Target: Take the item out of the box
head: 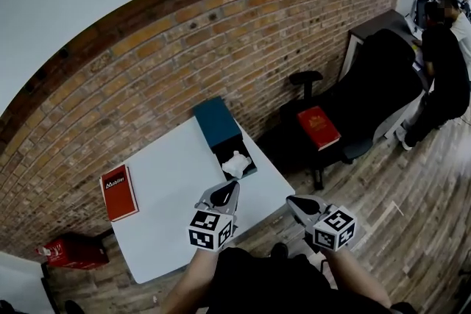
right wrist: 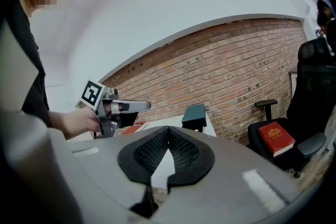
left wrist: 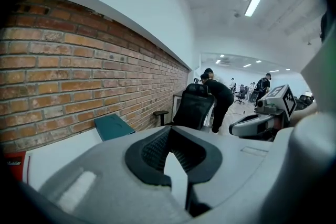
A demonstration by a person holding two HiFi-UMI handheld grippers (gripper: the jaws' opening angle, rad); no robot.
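A teal box [head: 218, 123] stands open at the far right corner of the white table [head: 165, 195], its lid leaning back. A crumpled white item [head: 235, 164] lies in its dark tray. My left gripper [head: 232, 187] hovers just in front of the item, shut and empty; its own view shows the pads meeting at the tips [left wrist: 170, 128], aimed over the teal lid [left wrist: 113, 126]. To its right, my right gripper [head: 291, 201] hangs off the table's edge, also shut with nothing held [right wrist: 169, 127]. The teal box [right wrist: 195, 115] lies ahead of it.
A red book [head: 118, 192] lies on the table's left side. A black office chair [head: 368, 84] with another red book [head: 318, 127] on its seat stands to the right by the brick wall. A red box [head: 70, 251] sits on the floor. A person [head: 445, 62] bends at far right.
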